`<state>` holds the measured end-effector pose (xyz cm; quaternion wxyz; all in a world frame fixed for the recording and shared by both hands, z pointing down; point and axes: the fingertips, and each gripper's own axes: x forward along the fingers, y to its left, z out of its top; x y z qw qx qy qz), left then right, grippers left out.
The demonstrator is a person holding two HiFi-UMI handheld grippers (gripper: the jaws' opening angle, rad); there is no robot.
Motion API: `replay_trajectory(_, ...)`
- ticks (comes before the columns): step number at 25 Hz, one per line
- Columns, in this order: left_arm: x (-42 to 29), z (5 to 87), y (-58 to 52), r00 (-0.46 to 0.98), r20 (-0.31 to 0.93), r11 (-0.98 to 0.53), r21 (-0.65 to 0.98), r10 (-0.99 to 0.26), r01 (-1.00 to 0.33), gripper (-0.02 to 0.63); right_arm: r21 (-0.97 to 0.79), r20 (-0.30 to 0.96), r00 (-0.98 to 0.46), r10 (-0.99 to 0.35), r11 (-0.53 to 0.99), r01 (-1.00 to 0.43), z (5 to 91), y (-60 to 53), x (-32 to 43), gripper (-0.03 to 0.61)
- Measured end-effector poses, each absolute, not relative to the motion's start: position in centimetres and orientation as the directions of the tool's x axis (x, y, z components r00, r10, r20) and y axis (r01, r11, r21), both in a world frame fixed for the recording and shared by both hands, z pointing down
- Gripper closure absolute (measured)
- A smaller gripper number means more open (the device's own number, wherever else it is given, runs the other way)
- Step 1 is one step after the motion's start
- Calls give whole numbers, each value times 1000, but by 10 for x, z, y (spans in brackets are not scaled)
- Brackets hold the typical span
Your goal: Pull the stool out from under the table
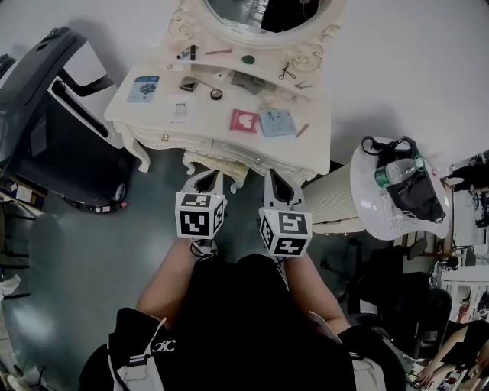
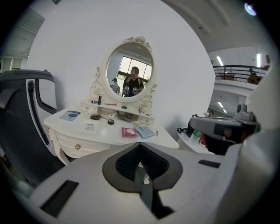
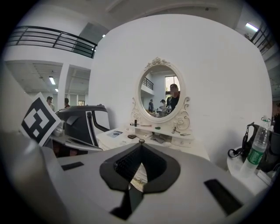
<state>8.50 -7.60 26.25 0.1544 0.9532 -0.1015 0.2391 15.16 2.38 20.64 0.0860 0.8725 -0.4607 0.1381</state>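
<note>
The stool (image 1: 218, 162) sits tucked under the bench (image 1: 153, 114). Only a strip of its cream, carved edge shows below the bench's front, directly ahead of both tools and between their tips. The left tool (image 1: 205, 177) hangs just short of that edge with its jaws clenched together on nothing. The right tool (image 1: 273, 179) is level beside it, also closed tip to tip and empty. Through the gap behind its tips a bit of cream carving shows, probably the stool, though I cannot be sure.

As I judge it, the pull has not begun: nothing is gripped and the stool is fully home. What is left is to open a tool, take hold of the seat's edge and draw it back toward the person.

Beyond the tools, the bench top carries small cards and cosmetics below an oval mirror (image 1: 260, 15). A black chair (image 1: 46, 114) stands off to the left tool's side. A round stand (image 1: 367, 198) with a bottle (image 1: 397, 172) is off to the right tool's side.
</note>
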Motion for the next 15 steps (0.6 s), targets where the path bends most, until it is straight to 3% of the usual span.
replay_trajectory(15,100,371,-77,773,623,-806,396,-116,-440,612,29,532,353,-770,-400,-916,295,5,174,572)
